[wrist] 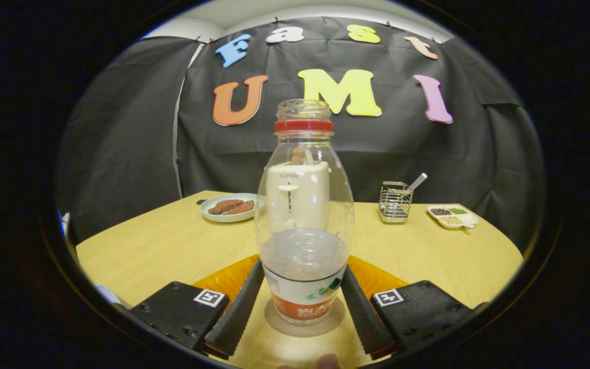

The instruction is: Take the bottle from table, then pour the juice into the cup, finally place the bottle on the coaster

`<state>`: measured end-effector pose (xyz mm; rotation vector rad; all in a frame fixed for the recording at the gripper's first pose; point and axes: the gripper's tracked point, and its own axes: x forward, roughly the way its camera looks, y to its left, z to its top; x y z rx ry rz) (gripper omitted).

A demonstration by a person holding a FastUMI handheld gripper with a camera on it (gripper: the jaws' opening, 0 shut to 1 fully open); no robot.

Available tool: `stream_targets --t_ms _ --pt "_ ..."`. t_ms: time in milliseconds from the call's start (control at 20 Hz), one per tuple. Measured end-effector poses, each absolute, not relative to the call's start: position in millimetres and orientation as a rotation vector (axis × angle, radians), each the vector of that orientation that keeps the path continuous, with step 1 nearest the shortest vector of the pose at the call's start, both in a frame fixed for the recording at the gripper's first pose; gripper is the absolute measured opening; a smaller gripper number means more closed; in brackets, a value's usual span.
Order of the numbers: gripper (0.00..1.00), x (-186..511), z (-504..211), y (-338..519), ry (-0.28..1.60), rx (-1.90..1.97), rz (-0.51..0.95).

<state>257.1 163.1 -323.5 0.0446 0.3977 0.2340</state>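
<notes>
A clear plastic bottle [303,205] with a red neck ring and no cap stands upright on a round grey-brown coaster [279,324]. A little pale liquid fills its lower part, above a white and orange label. My gripper [303,266] is shut on the bottle, one finger pressing each side of its lower body at label height. A white container [297,197] stands beyond the bottle and shows through its clear wall; I cannot tell if it is the cup.
An orange flat thing [223,279] lies on the wooden table [162,246] behind the fingers. Farther back are a pale green plate [229,207] with brown food, a wire holder [395,201] with a utensil, and a white divided dish [452,216] of grains.
</notes>
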Motion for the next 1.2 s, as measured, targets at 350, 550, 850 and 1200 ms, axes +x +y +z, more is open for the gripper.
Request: stream_targets --t_ms 350,550,850,1200 --pt "1.00 254 -282 154 0.315 0.087 0.201" --pt "1.00 245 -242 150 0.248 0.089 0.190" --pt "1.00 209 -158 144 0.133 0.096 0.158" --pt "1.00 148 -51 132 -0.021 0.037 0.073"
